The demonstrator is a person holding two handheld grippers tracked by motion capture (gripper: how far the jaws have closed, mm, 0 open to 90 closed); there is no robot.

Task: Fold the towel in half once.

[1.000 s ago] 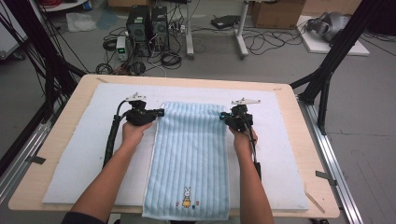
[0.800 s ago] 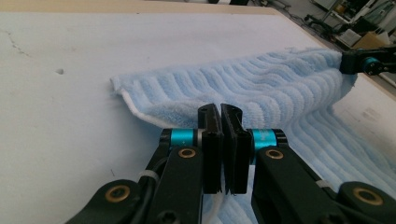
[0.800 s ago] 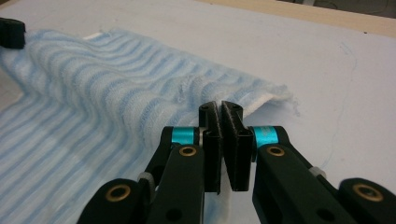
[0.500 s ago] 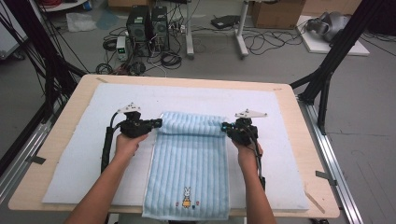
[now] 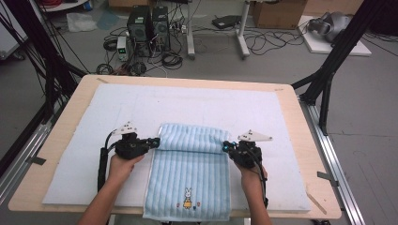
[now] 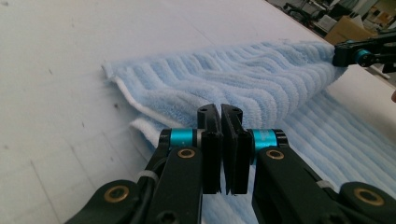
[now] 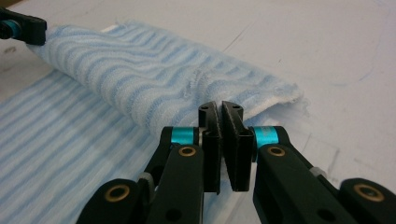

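From the high view, we look down on a light blue striped towel lying lengthwise on a pale padded mat that covers the wooden tabletop. Its far end is doubled over toward the person, and its near end, stitched with a small rabbit, hangs at the tabletop's front edge. The left gripper meets the folded part at its left corner, and the right gripper meets it at the right corner, each carried by a hand reaching in from below.

From the left gripper view, we see the two black jaws drawn together on the towel's white-bound edge, with the raised roll of cloth stretching away to the other gripper at its far corner.

From the right gripper view, we see the same picture mirrored: the jaws nearly meeting on the corner of the folded layer, the lifted fold running off to the opposite gripper, and the flat striped lower layer lying beneath.

We judge that the fold is midway: both corners are pinched and the far end is on its way over the near half. The next move, as we read it, calls for both hands to travel evenly toward the rabbit end, keeping the carried edge taut and square to the towel's long sides, then to lower it so the corners land on those below before the jaws let go.
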